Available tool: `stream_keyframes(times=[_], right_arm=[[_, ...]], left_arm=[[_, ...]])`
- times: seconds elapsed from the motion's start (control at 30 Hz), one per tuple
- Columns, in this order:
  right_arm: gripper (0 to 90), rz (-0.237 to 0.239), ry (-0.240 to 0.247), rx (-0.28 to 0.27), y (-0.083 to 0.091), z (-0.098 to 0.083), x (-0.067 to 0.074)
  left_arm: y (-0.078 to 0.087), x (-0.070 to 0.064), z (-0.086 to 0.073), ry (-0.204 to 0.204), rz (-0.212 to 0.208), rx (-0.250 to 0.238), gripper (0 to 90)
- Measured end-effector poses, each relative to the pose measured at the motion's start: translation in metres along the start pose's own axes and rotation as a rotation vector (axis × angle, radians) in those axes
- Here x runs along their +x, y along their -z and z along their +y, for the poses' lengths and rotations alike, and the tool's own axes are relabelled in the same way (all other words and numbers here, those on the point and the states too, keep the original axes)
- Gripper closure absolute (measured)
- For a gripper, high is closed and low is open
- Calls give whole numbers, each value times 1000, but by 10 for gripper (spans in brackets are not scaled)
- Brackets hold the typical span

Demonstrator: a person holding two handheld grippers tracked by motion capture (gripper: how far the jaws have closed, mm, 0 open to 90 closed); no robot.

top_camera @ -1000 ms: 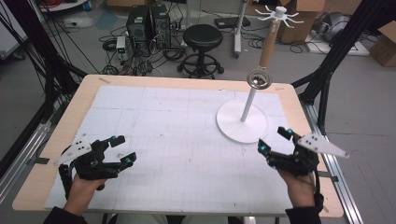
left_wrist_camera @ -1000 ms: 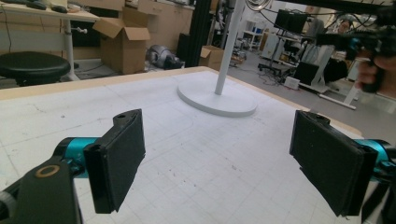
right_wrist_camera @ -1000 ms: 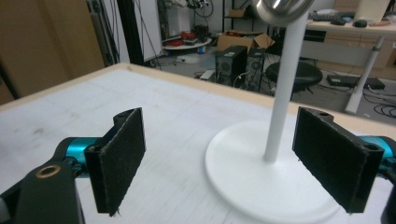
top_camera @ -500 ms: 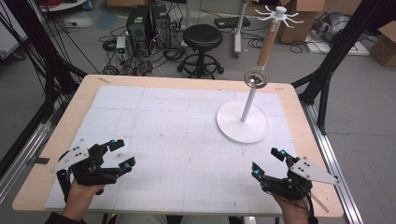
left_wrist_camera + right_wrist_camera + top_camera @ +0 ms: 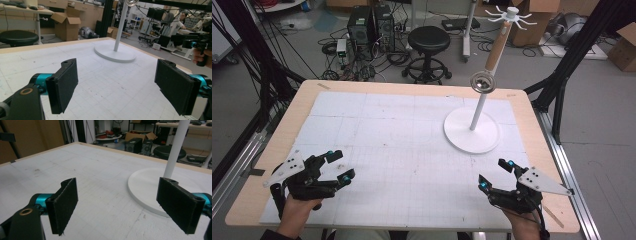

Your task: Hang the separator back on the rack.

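A white stand (image 5: 471, 131) with a round base, a thin pole and a shiny metal ball (image 5: 482, 81) partway up rises from the right half of the table. Its base (image 5: 114, 51) lies ahead in the left gripper view, and its base (image 5: 147, 187) sits just beyond the jaws in the right gripper view. My left gripper (image 5: 340, 165) rests open near the front left corner, nothing between its pads (image 5: 63, 85). My right gripper (image 5: 495, 173) is open near the front right edge, just in front of the stand's base, its pads (image 5: 178, 202) empty.
The wooden table (image 5: 307, 97) carries a white gridded mat (image 5: 402, 145). Behind it on the floor are a black stool (image 5: 428, 42), computer boxes with cables (image 5: 367, 30) and cardboard boxes (image 5: 624, 47). Black frame legs (image 5: 569, 65) flank the table.
Both grippers have drawn back toward the front edge of the table. The right one moved farther from the stand's base and now sits lower in the high view.
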State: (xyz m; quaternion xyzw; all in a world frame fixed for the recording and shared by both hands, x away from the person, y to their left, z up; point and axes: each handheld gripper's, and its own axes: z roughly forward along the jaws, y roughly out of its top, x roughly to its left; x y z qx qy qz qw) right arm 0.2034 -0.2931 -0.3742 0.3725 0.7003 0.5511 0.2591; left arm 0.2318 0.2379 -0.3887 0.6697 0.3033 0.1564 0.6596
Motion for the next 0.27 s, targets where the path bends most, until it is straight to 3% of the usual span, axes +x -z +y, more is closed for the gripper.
stream_keyframes(times=[0.27], right_arm=[[160, -3, -8, -5, 1, 0, -2]], left_arm=[[1, 1, 0, 8, 7, -8, 192]])
